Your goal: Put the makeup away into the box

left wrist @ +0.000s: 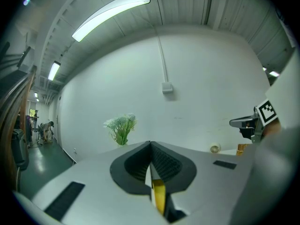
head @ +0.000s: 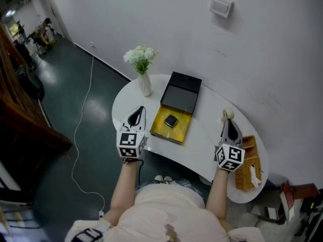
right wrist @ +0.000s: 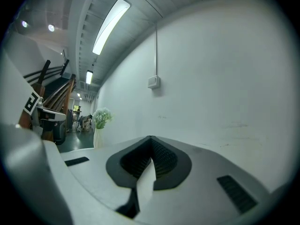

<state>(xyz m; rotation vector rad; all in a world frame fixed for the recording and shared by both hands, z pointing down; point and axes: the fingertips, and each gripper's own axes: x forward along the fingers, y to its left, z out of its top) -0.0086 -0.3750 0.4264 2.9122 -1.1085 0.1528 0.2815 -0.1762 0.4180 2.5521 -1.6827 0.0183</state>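
White table (head: 202,135) lies beneath my two forearms, both reaching forward with the tongs level toward the far wall. My left gripper (head: 141,109) is pressed together, empty. Right of it, one black compact (head: 171,121) lies inside the one yellow-lined box (head: 160,125), whose length runs near to far. My right gripper (head: 228,119) is also pressed together, empty.

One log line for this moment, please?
left gripper: shut, empty | right gripper: shut, empty | small black compact: inside open yellow-lined black box
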